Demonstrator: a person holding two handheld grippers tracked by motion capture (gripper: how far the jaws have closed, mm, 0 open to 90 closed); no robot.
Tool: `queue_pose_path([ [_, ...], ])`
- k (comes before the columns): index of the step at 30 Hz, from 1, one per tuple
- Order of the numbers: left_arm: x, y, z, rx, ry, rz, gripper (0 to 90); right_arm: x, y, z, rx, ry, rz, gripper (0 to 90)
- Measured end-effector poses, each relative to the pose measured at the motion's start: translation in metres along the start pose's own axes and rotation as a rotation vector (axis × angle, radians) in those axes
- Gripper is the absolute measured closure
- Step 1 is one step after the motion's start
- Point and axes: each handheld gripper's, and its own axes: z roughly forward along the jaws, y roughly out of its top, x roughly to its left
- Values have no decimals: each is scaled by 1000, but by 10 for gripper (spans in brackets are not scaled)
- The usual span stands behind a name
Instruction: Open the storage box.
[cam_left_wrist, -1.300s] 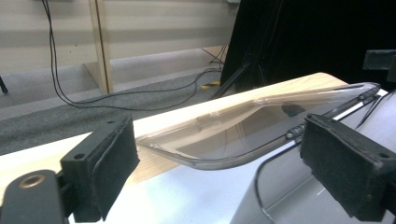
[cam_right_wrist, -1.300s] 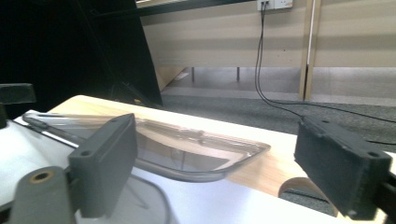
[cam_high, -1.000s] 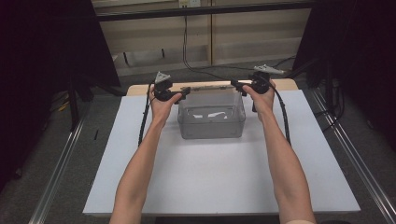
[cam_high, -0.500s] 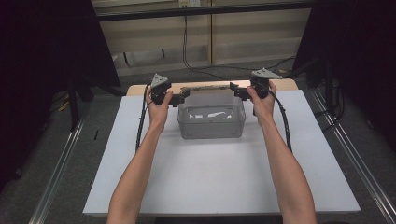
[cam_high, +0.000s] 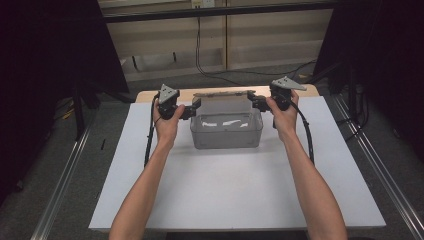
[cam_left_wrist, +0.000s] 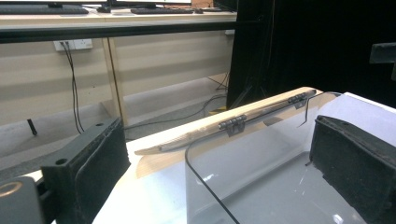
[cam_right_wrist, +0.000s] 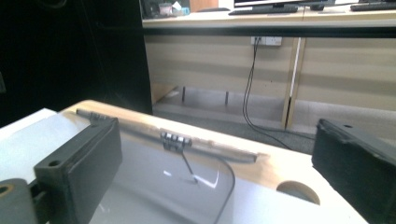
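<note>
A clear plastic box (cam_high: 226, 131) stands at the back middle of the white table top (cam_high: 225, 195). Its clear lid (cam_high: 225, 103) is swung up and back on a hinge strip (cam_left_wrist: 232, 124) along the rear rim. My left gripper (cam_high: 195, 107) is open at the box's back left corner, and in the left gripper view (cam_left_wrist: 217, 140) the box's corner rim (cam_left_wrist: 205, 186) lies between its jaws. My right gripper (cam_high: 253, 100) is open at the back right corner. In the right gripper view (cam_right_wrist: 217, 135) the hinge (cam_right_wrist: 175, 139) sits between the spread jaws.
A tan wooden board (cam_high: 310, 90) shows behind the white top, with a round cut-out (cam_right_wrist: 298, 192). Metal rails (cam_high: 60, 185) run along the floor on both sides. Cables (cam_high: 200, 55) hang by the back wall. Dark curtains flank the table.
Both hands have drifted slightly toward the near side and lower. The left gripper has shifted a little to the left. The box has stayed in place.
</note>
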Motion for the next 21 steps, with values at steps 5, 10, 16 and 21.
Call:
queue_pose_path([
  [5,-5,4,-11,-26,1,1,40,1,-3,-9,-7,-18,9,3],
  [10,-6,5,-22,-49,15,-18,39,3,-3,-17,-12,-15,12,0],
  [16,-8,3,-35,-51,37,-20,39,11,0,-26,-29,-17,-22,0],
  [21,-10,3,-47,-69,36,-16,39,18,0,-32,-37,-18,-41,0],
])
